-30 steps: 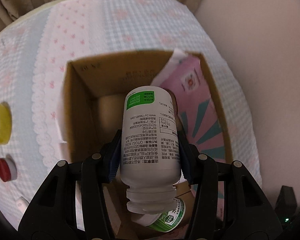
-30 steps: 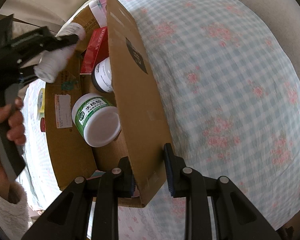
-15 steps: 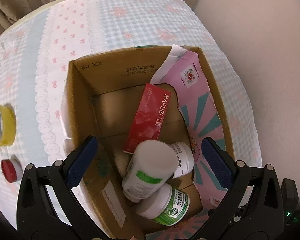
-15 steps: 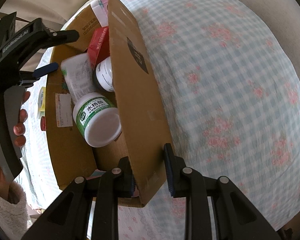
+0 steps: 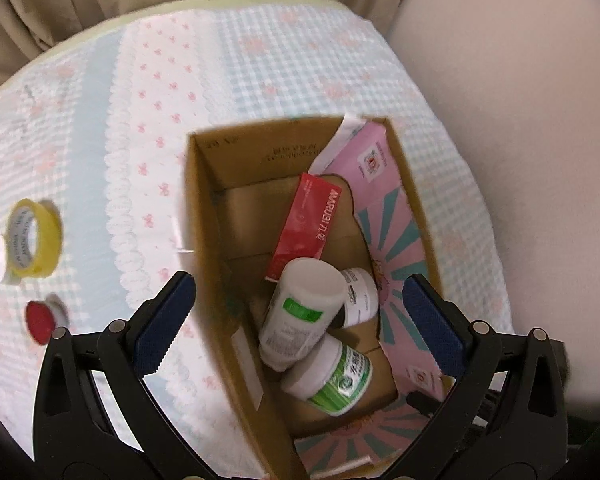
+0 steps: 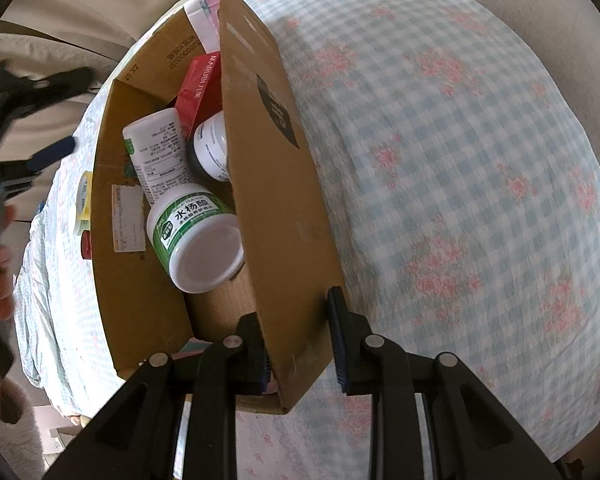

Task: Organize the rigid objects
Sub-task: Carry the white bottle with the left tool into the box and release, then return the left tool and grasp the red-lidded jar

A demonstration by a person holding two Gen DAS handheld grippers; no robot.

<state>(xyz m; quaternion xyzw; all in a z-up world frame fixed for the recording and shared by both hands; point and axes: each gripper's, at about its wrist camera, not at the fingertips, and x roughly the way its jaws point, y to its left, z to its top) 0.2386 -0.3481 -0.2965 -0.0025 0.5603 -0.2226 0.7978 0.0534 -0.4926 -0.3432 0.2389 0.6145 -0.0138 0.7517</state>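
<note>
Inside the cardboard box (image 5: 204,200), a white bottle (image 5: 296,312) lies tilted.

My way into the cardboard box (image 5: 204,200) was open only at its far end, past the red carton (image 5: 310,226). Nearer me, the white bottle (image 5: 300,312), green-labelled jar (image 5: 334,378) and a small jar (image 5: 360,296) crowded the floor. Outside, yellow tape (image 5: 32,236) and a red cap (image 5: 40,320) sat well apart on the cloth.

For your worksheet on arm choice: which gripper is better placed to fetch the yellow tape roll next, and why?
Probably the left gripper: it is open, and the yellow tape roll lies on its side. The right gripper straddles the cardboard box wall.
</note>
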